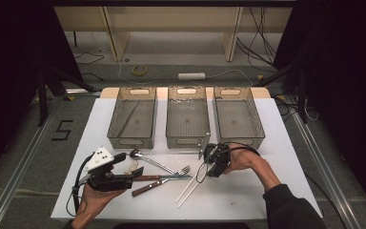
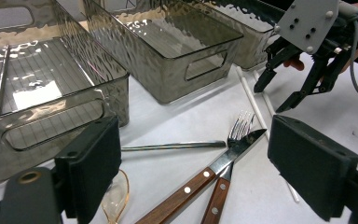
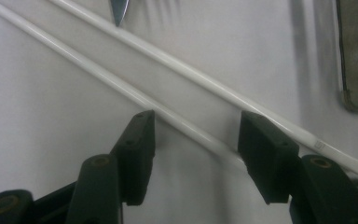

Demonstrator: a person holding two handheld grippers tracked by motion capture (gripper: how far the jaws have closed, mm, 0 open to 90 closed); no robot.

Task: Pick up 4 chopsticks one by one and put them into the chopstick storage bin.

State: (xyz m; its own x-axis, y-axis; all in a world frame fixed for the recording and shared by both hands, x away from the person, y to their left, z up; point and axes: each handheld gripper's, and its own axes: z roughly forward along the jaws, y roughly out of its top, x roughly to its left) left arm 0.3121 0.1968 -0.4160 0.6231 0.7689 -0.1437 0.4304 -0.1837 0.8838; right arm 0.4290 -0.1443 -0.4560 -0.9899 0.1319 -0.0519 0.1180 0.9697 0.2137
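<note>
Right gripper view: right tongs parted, straddling the nearer of 2 white chopsticks; the stick passes between the pads, right pad at or almost on it, left pad clearly off. Not yet a grip. Second chopstick lies just beyond, running roughly parallel to the first.

High view: both chopsticks rest on the white counter, in front of the middle bin and the right bin. Left tongs hang released over the knife and fork, grasping nothing; spoon just behind them.

Step in hand, as judged: pinch 1 chopstick. Advice: centre the stick across both pads, press down so the tips meet the counter, then close squarely; a thin round stick may roll or flip out if caught on a pad edge. Keep the second stick outside the pads.

Room: the middle bin's front corner stands close by the right tongs, so lift straight up before moving. Knife tip and fork tines lie near the sticks on the left. Open counter lies toward the person and to the right.
</note>
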